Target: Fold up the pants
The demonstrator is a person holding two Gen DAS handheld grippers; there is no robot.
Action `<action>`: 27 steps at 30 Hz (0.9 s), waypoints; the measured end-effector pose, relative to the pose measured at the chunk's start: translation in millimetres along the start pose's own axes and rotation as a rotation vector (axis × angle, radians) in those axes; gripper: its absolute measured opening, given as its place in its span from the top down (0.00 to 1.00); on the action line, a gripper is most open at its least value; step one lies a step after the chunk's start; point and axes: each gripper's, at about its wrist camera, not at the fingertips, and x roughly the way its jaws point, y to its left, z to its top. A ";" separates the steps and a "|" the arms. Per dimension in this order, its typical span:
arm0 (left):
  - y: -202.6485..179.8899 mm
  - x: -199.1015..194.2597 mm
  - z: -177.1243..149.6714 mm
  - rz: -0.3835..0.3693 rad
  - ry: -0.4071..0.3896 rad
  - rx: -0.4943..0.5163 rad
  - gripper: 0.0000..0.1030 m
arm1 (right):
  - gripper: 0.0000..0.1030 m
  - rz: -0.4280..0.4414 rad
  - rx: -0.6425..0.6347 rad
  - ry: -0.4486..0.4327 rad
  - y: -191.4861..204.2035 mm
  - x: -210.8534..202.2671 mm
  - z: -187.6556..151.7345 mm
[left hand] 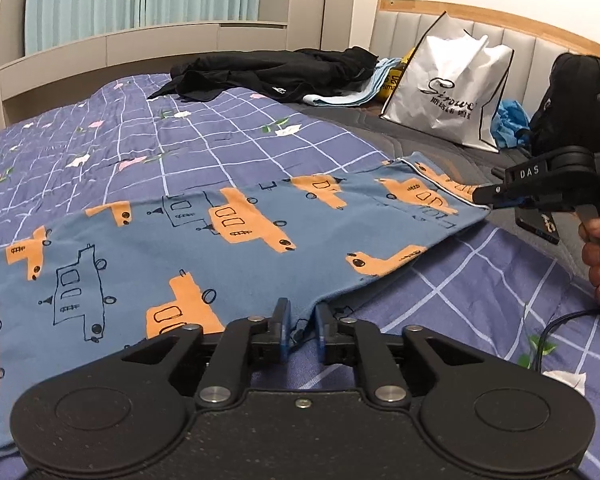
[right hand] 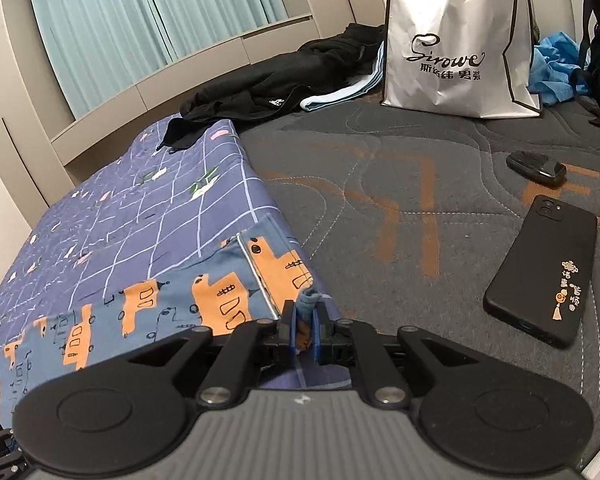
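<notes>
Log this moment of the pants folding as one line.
step: fold pants | left claw: open at pants edge | right claw: shut on pants corner | surface: quilt

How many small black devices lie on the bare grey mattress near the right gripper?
2: a black phone lying flat to the right of the right gripper, and a smaller black device beyond it, toward the white bag. Others may be hidden.

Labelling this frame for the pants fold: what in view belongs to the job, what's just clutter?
Job:
- blue pants with orange car print
- right tongs, pinching a bunched pants corner
- left tongs, slightly apart at the pants edge

Lying about:
- white paper shopping bag
- black smartphone
- small black key fob
- black clothes pile
- purple checked quilt
</notes>
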 end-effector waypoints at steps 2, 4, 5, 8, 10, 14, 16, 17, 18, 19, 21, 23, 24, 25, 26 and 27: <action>1.7 -2.2 1.4 -0.004 -0.003 -0.016 0.65 | 0.76 -0.006 0.004 -0.001 -0.7 -1.3 -0.7; 4.7 -7.9 1.8 0.000 -0.018 -0.038 0.47 | 0.58 -0.007 0.012 -0.001 -1.9 -2.5 -0.3; 6.7 -11.9 1.6 0.007 -0.029 -0.052 0.36 | 0.49 -0.004 0.016 -0.001 -2.8 -3.5 0.0; 16.4 -25.7 -0.2 0.029 -0.063 -0.092 0.16 | 0.31 0.017 0.018 -0.005 -3.8 -9.3 -1.6; 27.0 -34.9 -2.7 0.067 -0.073 -0.110 0.13 | 0.17 0.034 0.007 -0.009 -1.8 -15.4 -2.5; 62.5 -54.6 -11.3 0.165 -0.077 -0.157 0.09 | 0.02 0.087 -0.033 -0.012 6.0 -28.4 -6.5; 87.0 -64.2 -16.9 0.227 -0.076 -0.199 0.07 | 0.00 0.125 -0.041 0.002 10.8 -32.1 -9.9; 99.5 -68.9 -20.1 0.259 -0.074 -0.225 0.07 | 0.00 0.152 -0.040 0.012 13.0 -33.6 -12.3; 111.3 -73.5 -22.7 0.288 -0.072 -0.251 0.07 | 0.00 0.176 -0.036 0.024 15.5 -34.8 -14.9; 125.0 -79.6 -26.6 0.322 -0.072 -0.283 0.07 | 0.00 0.198 -0.033 0.036 17.8 -35.1 -17.4; 151.7 -95.8 -35.6 0.384 -0.079 -0.353 0.07 | 0.00 0.227 -0.041 0.058 22.9 -36.0 -22.9; 175.4 -115.4 -45.7 0.441 -0.101 -0.426 0.06 | 0.00 0.239 -0.065 0.070 31.5 -37.7 -29.8; 186.1 -126.0 -51.6 0.468 -0.118 -0.461 0.05 | 0.00 0.246 -0.088 0.073 37.5 -39.3 -33.5; 194.9 -135.8 -57.5 0.490 -0.135 -0.492 0.04 | 0.00 0.254 -0.107 0.078 43.8 -40.7 -37.1; 204.9 -145.2 -62.9 0.519 -0.149 -0.528 0.02 | 0.00 0.265 -0.131 0.082 50.6 -41.8 -40.2; 215.0 -153.2 -67.8 0.547 -0.160 -0.561 0.02 | 0.00 0.273 -0.150 0.083 56.7 -43.0 -42.2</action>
